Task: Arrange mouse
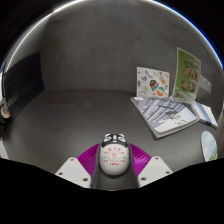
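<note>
A white mouse (113, 156) with a pink printed pattern on its back and black buttons at its far end sits between the two fingers of my gripper (113, 159). The magenta pads (90, 155) press against both of its sides. The mouse is held above the grey table (70, 115), pointing away from me. Its underside is hidden.
A stack of papers and booklets (165, 112) lies on the table ahead to the right. Colourful leaflets (152, 81) and a green printed sheet (186, 72) lean against the wall behind it. A dark object (8, 105) stands at the far left.
</note>
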### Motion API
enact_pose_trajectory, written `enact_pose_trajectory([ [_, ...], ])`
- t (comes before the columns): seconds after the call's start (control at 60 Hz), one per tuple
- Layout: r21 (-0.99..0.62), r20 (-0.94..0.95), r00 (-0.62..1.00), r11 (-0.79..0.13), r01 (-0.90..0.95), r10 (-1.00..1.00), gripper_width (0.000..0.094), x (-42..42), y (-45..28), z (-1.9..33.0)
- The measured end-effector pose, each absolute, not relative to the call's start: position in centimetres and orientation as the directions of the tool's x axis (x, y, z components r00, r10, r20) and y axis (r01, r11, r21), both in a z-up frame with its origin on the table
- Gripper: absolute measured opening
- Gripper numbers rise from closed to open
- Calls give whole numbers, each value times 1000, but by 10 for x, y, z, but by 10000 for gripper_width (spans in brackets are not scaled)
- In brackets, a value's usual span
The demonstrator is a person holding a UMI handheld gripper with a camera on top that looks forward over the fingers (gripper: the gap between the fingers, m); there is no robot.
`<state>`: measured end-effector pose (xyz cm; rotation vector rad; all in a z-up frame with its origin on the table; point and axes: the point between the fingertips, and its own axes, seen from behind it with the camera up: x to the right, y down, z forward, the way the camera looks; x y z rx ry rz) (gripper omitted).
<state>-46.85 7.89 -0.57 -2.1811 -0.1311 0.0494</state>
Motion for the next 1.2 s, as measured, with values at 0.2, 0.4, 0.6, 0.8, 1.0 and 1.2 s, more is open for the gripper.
enact_pose_trajectory([
  [0.2, -877, -72, 971, -477, 48, 229, 443, -481, 64, 64],
  [0.4, -965, 130, 981, -209, 159, 145, 438, -324, 51, 203],
  [0.6, -949, 136, 991, -289, 127, -11, 435, -116, 42, 153],
  [0.8, -866, 39, 999, -499, 35, 1, 439, -46, 47, 26],
  [1.0, -840, -40, 998, -542, -7, 49, 465, -45, 45, -3],
  [1.2, -809, -27, 993, -586, 48, 118, 843, -46, 24, -6],
])
